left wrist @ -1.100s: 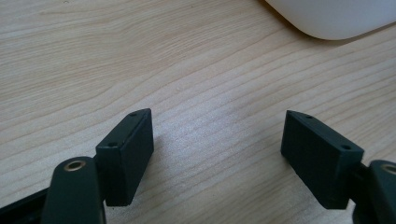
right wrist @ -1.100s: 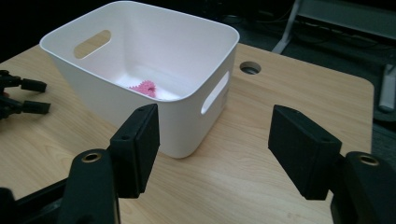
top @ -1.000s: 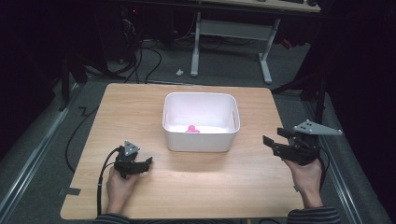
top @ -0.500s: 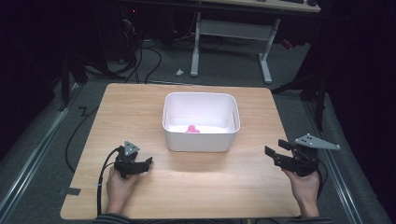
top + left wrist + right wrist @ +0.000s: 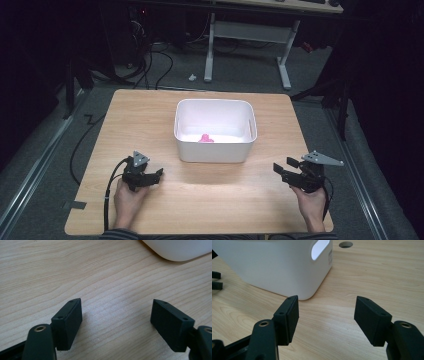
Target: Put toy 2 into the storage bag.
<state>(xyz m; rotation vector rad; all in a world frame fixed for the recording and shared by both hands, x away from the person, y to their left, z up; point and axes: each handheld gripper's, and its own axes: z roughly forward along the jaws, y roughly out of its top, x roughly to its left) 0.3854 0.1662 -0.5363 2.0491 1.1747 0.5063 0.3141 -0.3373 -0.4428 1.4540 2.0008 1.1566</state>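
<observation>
A white plastic bin [image 5: 215,145] stands in the middle of the wooden table [image 5: 150,115], with a small pink object [image 5: 205,138] on its floor. My left gripper [image 5: 157,176] rests low on the table to the front left of the bin. It is open, with bare wood between its jaws [image 5: 116,312], and a corner of the bin [image 5: 180,250] lies beyond it. My right gripper [image 5: 282,166] is held at the front right, pointing toward the bin [image 5: 274,265]. It is open and holds nothing [image 5: 327,307].
A round hole [image 5: 345,244] is cut in the tabletop beyond the bin. Cables trail on the dark floor [image 5: 150,65] behind the table, near a white desk frame [image 5: 250,30]. The table's front edge [image 5: 200,234] runs just behind both hands.
My right gripper has come down and back toward the table's front edge, staying open. The left gripper, the bin and the pink object have not moved.
</observation>
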